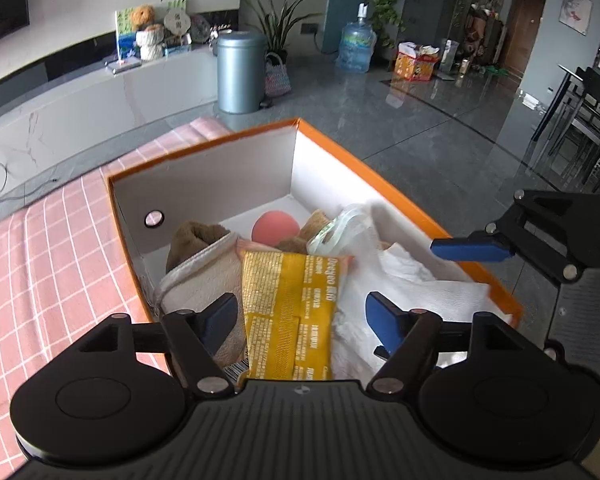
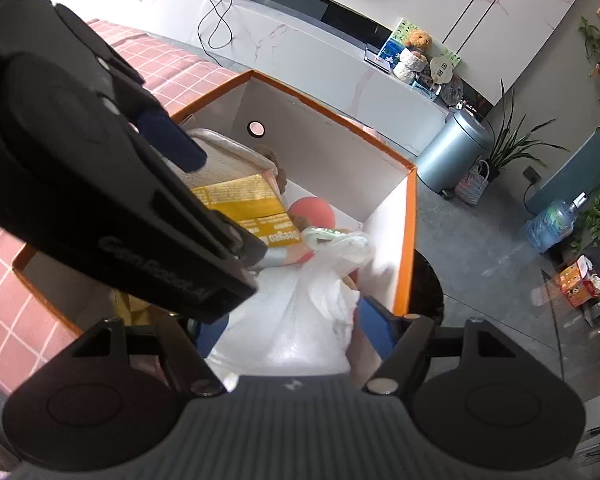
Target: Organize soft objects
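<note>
Our left gripper (image 1: 300, 316) is holding its blue-padded fingers (image 1: 384, 322) wide apart on either side of a yellow foil snack packet (image 1: 294, 312), and we cannot tell whether either pad is touching it. The packet is lying inside the orange-rimmed white cardboard box (image 1: 204, 148), between a rolled beige-and-brown towel (image 1: 198, 268) and a crumpled white plastic bag (image 1: 396, 280), with a pink ball (image 1: 275, 227) just beyond. Our right gripper (image 2: 290, 330) is keeping its fingers (image 2: 374, 326) spread too, with the white bag (image 2: 300, 312) bulging between them; whether they are pressing it, we cannot tell. The box is sitting on a pink checked cloth (image 1: 40, 248).
</note>
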Available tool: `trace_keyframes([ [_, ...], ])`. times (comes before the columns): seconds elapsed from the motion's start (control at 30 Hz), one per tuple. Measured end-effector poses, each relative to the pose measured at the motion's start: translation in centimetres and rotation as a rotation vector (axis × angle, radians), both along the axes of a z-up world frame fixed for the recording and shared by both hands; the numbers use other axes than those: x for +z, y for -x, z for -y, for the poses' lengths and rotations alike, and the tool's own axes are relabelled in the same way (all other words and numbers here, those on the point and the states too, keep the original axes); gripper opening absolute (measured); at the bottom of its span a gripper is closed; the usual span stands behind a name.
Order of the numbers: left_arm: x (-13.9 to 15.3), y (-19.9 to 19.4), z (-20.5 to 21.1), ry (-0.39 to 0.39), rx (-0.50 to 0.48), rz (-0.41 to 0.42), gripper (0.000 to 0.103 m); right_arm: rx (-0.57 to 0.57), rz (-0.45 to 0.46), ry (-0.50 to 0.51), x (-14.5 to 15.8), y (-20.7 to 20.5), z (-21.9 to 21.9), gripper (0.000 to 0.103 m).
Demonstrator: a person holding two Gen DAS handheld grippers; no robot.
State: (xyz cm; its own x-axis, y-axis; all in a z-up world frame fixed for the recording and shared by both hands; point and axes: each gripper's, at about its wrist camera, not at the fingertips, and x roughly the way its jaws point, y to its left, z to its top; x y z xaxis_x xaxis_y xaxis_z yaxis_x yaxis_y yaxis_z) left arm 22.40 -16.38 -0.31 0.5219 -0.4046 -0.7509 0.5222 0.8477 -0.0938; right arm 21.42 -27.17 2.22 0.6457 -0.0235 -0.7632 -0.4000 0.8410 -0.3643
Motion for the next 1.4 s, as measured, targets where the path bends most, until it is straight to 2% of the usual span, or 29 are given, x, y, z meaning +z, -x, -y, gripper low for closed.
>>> trace_keyframes([
  [0.1, 0.9, 0.7, -0.2, 0.001, -0.007, 0.025, 0.087, -0.018, 0.014, 0.026, 1.0, 0.4, 0.1, 0.078],
  [0.2, 2.0, 1.5, -0.7, 0.013, 0.0, 0.051, 0.087, -0.035, 0.04, 0.05, 2.1, 1.2, 0.3, 0.087],
  [0.43, 4.7, 3.6, -2.7, 0.085, 0.035, 0.14, 0.087, -0.062, 0.091, 0.058, 4.9, 3.4, 0.6, 0.093],
  [0.6, 6.2, 5.5, -4.3, 0.117, 0.069, 0.221, 0.087, -0.105, 0.139, -0.047, 7.1, 5.0, 0.9, 0.097],
  [0.77, 7.0, 7.4, -5.8, 0.144, 0.1, 0.294, 0.087, -0.185, 0.251, -0.207, 8.2, 7.0, 0.8, 0.1],
  [0.9, 6.8, 9.3, -7.6, 0.188, 0.149, 0.362, 0.087, -0.253, 0.357, -0.32, 8.2, 9.4, -0.3, 0.1],
  [1.07, 5.8, 11.3, -9.4, 0.236, 0.25, 0.411, 0.089, -0.323, 0.48, -0.398, 6.9, 13.1, -2.5, 0.1],
  [1.27, 3.8, 15.0, -10.5, 0.164, 0.295, 0.535, 0.091, -0.381, 0.596, -0.424, 4.6, 17.5, -5.0, 0.1],
  [1.4, 2.4, 16.4, -11.4, 0.179, 0.335, 0.506, 0.092, -0.42, 0.636, -0.432, 3.1, 19.2, -6.3, 0.1],
])
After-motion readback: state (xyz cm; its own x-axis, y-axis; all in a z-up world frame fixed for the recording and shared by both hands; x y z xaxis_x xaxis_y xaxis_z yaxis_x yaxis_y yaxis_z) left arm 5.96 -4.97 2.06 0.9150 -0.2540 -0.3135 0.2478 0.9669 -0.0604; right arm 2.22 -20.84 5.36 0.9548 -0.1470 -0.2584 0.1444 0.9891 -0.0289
